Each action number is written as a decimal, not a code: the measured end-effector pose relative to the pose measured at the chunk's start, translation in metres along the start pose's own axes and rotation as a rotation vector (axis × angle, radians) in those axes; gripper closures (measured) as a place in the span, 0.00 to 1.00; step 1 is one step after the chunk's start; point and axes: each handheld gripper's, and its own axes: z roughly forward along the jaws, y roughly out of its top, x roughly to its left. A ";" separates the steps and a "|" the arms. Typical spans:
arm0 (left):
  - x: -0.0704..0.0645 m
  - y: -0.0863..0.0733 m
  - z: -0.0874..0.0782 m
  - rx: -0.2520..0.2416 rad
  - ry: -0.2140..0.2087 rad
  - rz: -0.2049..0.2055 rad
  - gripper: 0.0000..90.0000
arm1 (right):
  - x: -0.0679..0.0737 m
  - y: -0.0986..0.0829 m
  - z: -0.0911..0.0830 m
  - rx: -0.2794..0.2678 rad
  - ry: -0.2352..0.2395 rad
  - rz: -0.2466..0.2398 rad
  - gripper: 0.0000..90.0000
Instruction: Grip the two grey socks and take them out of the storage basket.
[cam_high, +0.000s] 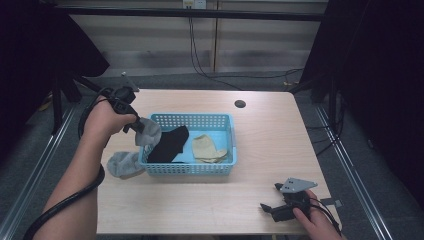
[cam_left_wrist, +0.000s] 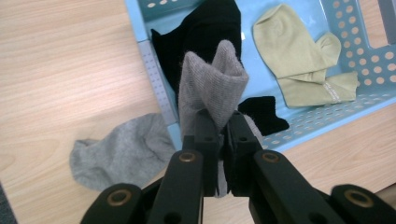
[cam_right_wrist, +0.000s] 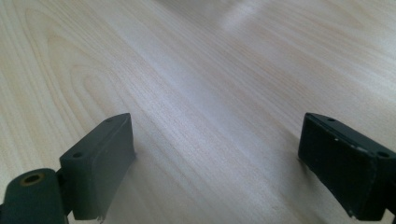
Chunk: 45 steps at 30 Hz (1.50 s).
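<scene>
So the left gripper (cam_left_wrist: 218, 123) is clamped on a grey knit sock (cam_left_wrist: 210, 88), lifted over the near-left corner of the light blue perforated plastic basket (cam_high: 220, 120), its other end trailing onto the pale wooden worktop (cam_high: 200, 200). Inside lie a black sock (cam_high: 170, 144) and a beige sock (cam_high: 207, 149). Right gripper (cam_high: 270, 209) sits wide open, low over bare worktop.

The high view overlooks the whole table (cam_high: 210, 200); both gripper views look closely down onto its wood.

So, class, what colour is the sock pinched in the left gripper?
Grey; the sock shows best in the left gripper view.
</scene>
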 end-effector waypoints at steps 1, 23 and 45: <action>0.002 -0.002 -0.002 -0.002 0.001 -0.002 0.95 | 0.000 0.000 0.000 0.000 0.000 0.001 0.11; 0.057 -0.046 0.004 -0.029 0.040 -0.123 0.95 | 0.000 0.000 0.000 -0.002 0.000 0.001 0.11; 0.062 -0.086 0.036 -0.141 0.086 -0.048 0.43 | 0.000 0.001 0.001 0.000 0.002 0.001 0.11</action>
